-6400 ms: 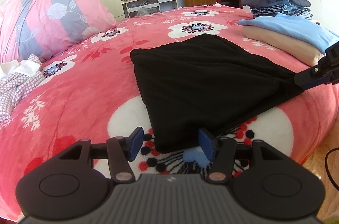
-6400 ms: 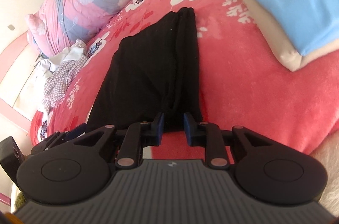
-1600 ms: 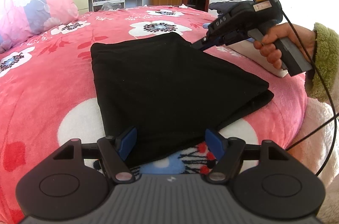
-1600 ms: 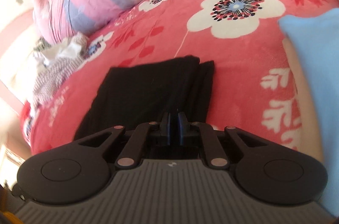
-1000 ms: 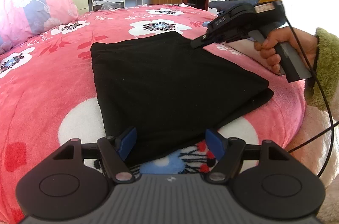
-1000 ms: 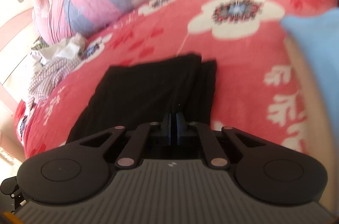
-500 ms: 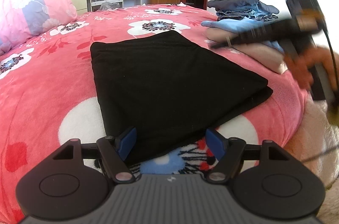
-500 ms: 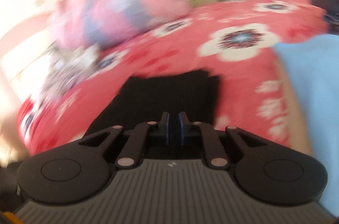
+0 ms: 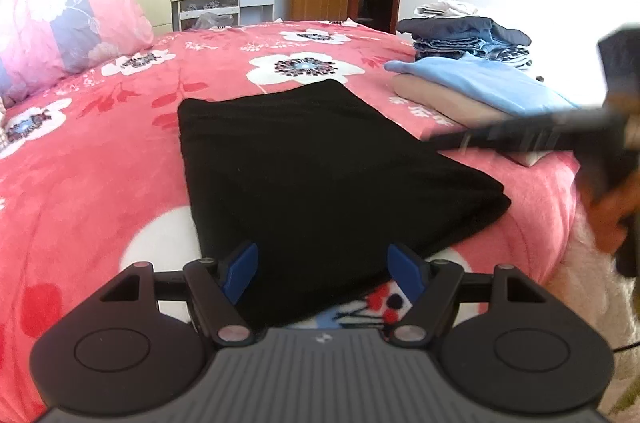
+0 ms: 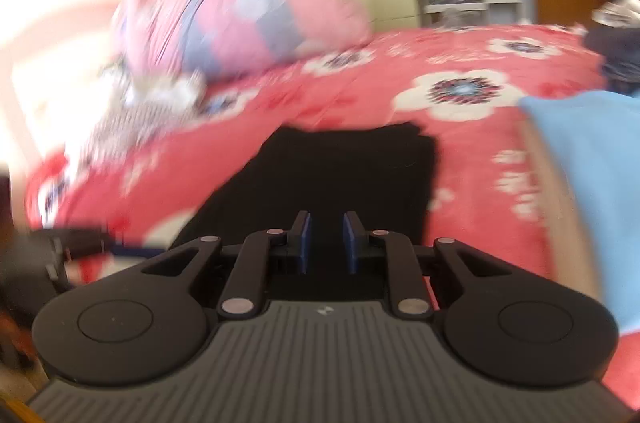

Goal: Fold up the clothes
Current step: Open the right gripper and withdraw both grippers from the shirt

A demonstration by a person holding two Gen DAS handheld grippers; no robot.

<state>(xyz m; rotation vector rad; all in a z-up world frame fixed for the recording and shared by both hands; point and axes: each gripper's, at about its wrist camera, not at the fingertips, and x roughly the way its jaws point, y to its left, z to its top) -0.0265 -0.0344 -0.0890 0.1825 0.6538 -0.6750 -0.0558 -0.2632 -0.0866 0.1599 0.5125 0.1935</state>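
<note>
Left wrist view shows a big bed with a red flowered blanket. A folded black cloth lies flat in the middle of it. A big pink and grey pillow sits far back on the left. On the right side of the bed is a folded light blue cloth on top of a tan one, with a pile of dark clothes behind them.

The left gripper is wide open and holds nothing. The near edge of the black cloth lies just in front of it, between its two blue fingers.

The right gripper shows in its own blurry view. It is open only a little and holds nothing. The black cloth lies right in front of it. From the left view this gripper is a blur at the right, above the cloth's right edge.
</note>
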